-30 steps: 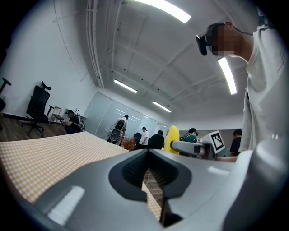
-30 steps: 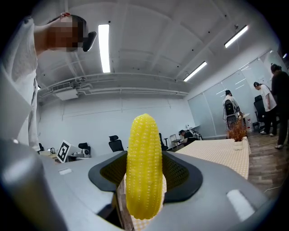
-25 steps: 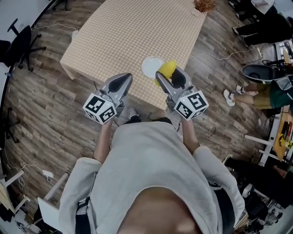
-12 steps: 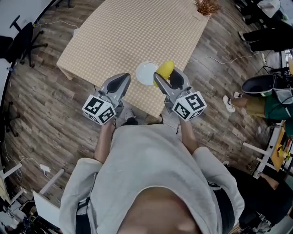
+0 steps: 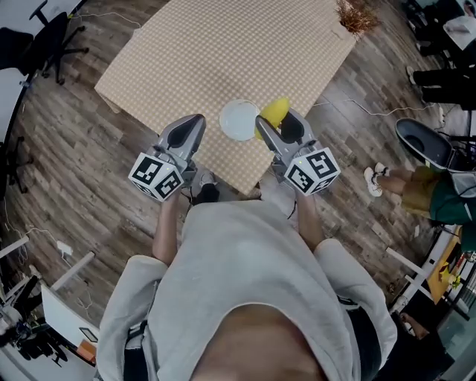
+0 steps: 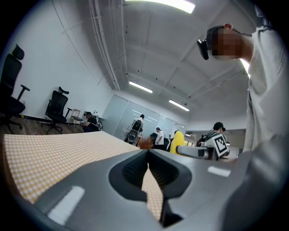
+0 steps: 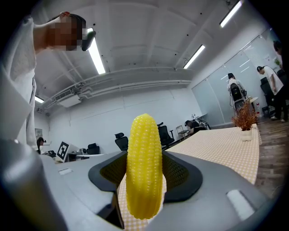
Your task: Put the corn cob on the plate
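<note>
A yellow corn cob (image 7: pixel 144 167) stands upright between the jaws of my right gripper (image 7: pixel 145 155), which is shut on it. In the head view the corn cob (image 5: pixel 276 111) hangs over the near edge of the checked table (image 5: pixel 223 52), just right of the white plate (image 5: pixel 238 120), with the right gripper (image 5: pixel 269 125) behind it. My left gripper (image 5: pixel 195 123) is level at the plate's left, its jaws shut with nothing in them. In the left gripper view the left gripper (image 6: pixel 147 153) looks across the tablecloth (image 6: pixel 54 149) towards the corn cob (image 6: pixel 179 140).
A small vase of dried plants (image 5: pixel 355 15) stands at the table's far right corner. Office chairs (image 5: pixel 52 30) are at the far left. A seated person (image 5: pixel 439 186) and a cable (image 5: pixel 357 108) on the wood floor are at the right.
Both grippers have moved a little forward and down over the table's near edge. The corn cob stays in the right gripper, beside the plate's right rim.
</note>
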